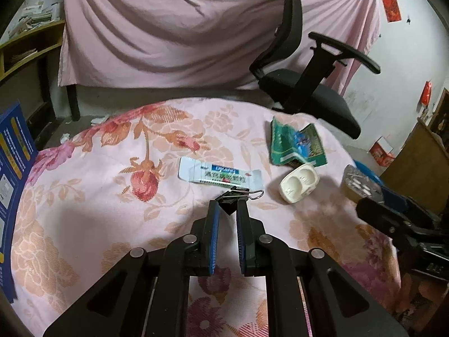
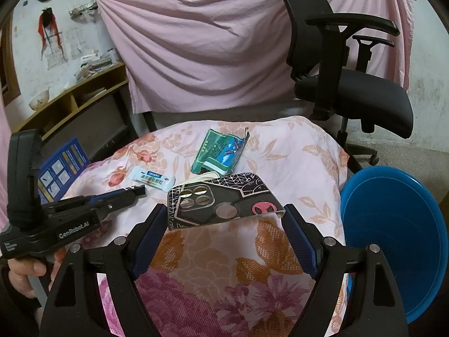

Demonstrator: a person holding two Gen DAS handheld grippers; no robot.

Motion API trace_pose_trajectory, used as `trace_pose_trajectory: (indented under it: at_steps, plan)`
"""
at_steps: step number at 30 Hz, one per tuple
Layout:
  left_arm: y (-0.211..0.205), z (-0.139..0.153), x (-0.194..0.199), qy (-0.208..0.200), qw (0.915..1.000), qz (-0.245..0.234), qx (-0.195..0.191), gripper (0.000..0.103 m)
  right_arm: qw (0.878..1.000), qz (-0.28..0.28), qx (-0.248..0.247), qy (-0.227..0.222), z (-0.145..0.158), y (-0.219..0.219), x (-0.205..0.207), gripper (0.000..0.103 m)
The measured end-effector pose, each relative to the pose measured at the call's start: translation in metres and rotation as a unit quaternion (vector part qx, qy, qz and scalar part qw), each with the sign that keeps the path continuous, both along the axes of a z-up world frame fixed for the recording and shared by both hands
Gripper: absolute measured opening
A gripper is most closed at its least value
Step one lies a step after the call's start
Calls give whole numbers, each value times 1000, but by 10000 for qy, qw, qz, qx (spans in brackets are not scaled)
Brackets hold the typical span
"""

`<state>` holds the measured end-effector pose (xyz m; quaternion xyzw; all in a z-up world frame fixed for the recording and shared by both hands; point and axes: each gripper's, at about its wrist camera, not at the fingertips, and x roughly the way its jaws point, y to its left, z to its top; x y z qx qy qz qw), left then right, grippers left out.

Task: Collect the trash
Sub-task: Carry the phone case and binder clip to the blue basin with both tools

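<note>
Your left gripper [image 1: 228,207] has its jaws clenched on a black binder clip [image 1: 234,195], pinching the clip's black body at the fingertips. The clip's wire handle sticks out to the right in the left wrist view, so its long axis runs across the picture, roughly crosswise to your fingers. It sits at the surface of the floral cloth [image 1: 92,196] that covers the worktop; whether it is off the cloth cannot be told.

Your right gripper [image 2: 223,213] is grasping a dark phone case [image 2: 224,199], jaws spread wide with a pad at each end. The case lies with its long axis side to side between the fingers, camera cutouts toward the left finger, a pink round emblem near the right one, and thin white line patterns over the back.

Just beyond the clip lies a white snack wrapper [image 1: 219,174], long axis running left to right, with a blue label and green lettering too small to read. Right of it is a white two-well case [image 1: 299,182], and behind that a crumpled green packet [image 1: 294,146], its print not legible.

In the right wrist view, the side of your left gripper reads "GenRobot.AI". A blue bin [image 2: 393,238] stands at the worktop's right edge, well apart from the clip. A blue leaflet [image 1: 11,185] lies at the far left.
</note>
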<state>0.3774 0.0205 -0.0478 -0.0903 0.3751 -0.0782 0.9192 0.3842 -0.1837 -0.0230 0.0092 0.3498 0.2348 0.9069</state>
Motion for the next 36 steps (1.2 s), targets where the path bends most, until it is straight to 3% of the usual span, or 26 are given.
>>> trace_pose_trajectory:
  at_steps: [9,18,23,28,33,36]
  plan:
    - [0,21,-22,-790,9964,-149,-283,10,9994,-18,126,-337,9,-5,-11,82]
    - [-1,46,-54,-1846,9823,145,-292,10,9913,-129,482,-1216,29,-16,-35,82]
    - [-13,62,-78,-2540,9668,259,-21,10,9785,-332,679,-1919,44,-25,-54,82]
    - [-35,79,-90,-2884,9574,154,39,10,9606,-666,720,-2602,62,-43,-70,82]
    - [-64,96,-92,-3027,9530,-60,-101,10,9478,-1030,802,-2910,72,-73,-78,82]
    - [-91,108,-91,-3135,9492,-282,12,10,9443,-1278,880,-2901,75,-95,-76,82]
